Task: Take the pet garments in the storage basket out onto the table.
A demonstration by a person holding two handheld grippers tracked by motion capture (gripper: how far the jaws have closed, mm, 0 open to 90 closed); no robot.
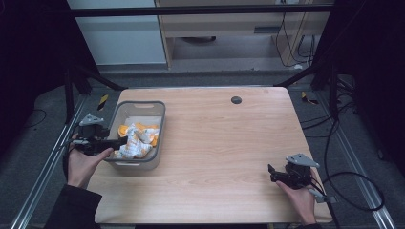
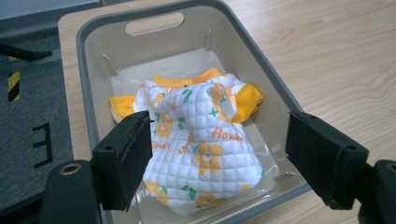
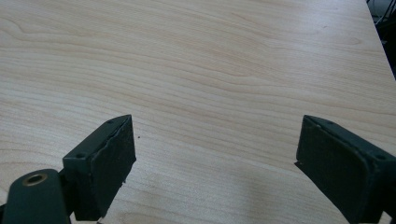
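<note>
Grey carpet floor (image 1: 38,157), pale cabinets (image 1: 215,28), dim surroundings.

"flower" in orange on quilted garment (image 2: 198,144), letter "E" on grey floor mat (image 2: 42,144)

- The left gripper (image 1: 119,141) is held in the person's left hand (image 1: 83,162). Its jaws are wide apart.
- The right gripper (image 1: 271,172) sits in the right hand (image 1: 300,195). Its jaws are wide apart, with nothing between them.
</note>
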